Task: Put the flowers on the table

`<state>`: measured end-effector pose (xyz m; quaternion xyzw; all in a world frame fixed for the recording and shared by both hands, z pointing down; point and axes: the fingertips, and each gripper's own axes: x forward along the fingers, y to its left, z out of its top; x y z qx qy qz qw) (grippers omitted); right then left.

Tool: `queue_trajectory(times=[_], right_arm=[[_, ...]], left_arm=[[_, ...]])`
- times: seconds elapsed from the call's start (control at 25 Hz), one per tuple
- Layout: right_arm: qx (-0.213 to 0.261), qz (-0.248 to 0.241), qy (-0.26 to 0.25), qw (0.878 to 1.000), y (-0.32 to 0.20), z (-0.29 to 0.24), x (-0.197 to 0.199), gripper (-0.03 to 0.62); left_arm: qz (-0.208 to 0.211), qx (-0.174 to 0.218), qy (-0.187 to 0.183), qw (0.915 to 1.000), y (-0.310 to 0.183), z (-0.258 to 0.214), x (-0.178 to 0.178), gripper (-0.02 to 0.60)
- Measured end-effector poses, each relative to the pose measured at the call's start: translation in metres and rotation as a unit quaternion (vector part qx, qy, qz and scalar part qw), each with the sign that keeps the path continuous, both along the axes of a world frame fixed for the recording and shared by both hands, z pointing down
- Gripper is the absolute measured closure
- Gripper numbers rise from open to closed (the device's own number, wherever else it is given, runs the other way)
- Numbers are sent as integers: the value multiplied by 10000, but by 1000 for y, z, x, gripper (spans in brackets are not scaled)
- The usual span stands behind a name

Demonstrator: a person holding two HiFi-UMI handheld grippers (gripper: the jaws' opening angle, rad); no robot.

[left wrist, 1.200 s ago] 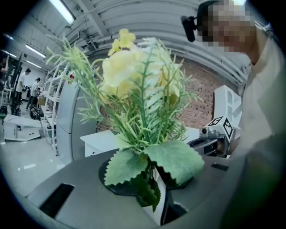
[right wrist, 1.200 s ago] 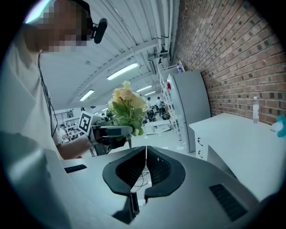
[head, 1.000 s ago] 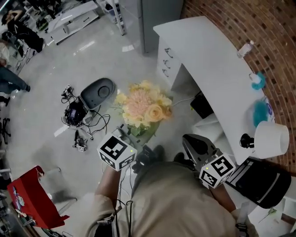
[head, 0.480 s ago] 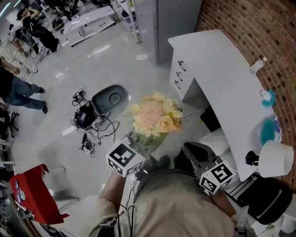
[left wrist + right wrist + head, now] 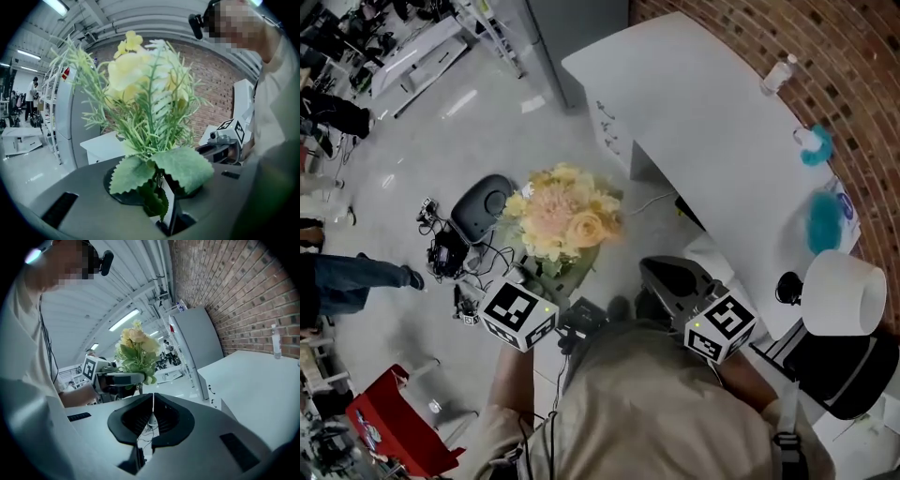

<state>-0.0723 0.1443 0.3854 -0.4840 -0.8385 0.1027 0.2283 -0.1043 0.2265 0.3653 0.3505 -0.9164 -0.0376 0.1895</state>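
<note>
A bouquet of pale yellow and peach flowers point(image 5: 560, 217) with green leaves stands upright over the floor. My left gripper point(image 5: 546, 274) is shut on the bouquet's stem. In the left gripper view the stem and leaves point(image 5: 157, 185) sit between the jaws and the blooms point(image 5: 138, 79) fill the middle. My right gripper point(image 5: 664, 274) is held beside it, shut with nothing in it; its jaws meet in a thin line point(image 5: 152, 404). The white table point(image 5: 712, 141) runs along the brick wall, ahead and to the right of the flowers. The right gripper view shows the bouquet point(image 5: 136, 350) and the table point(image 5: 253, 376).
On the table stand a white lamp point(image 5: 842, 292), a clear bottle point(image 5: 776, 73) and teal items point(image 5: 823, 225). A grey device point(image 5: 485, 199) and tangled cables point(image 5: 445, 251) lie on the floor at left. A red box point(image 5: 398, 433) is near left, and a person's leg point(image 5: 356, 277) beyond it.
Both grippers have moved together across the floor beside the white table, with the bouquet still held. A person's leg has come into view at the left edge.
</note>
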Motion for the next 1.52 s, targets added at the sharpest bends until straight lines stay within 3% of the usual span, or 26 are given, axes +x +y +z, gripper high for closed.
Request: queue_trajectory(times=[0.2,0.48,0.84,1.24,1.52], right_arm=[[-139,39,117,9998,-33,0,-35,572],[-437,160,-196,9987,-75,-15,-97,572],[-414,401,-53,9983,-104,-12,-116,572],[103,1037,54,9945,-105,5,-147,572],[526,2061,166,9770,-125,17,-203,572]], left_arm=[[64,-134,159,9998,-37,4,-42,468],[110,-465,101,9988,-73,-3,-103,468],[417,-864,355,9948,-97,15,-133,468],[1119,-1017,687,9861,-99,54,-189,468],[2096,-1071,969,9671,-133,100,-265,468]])
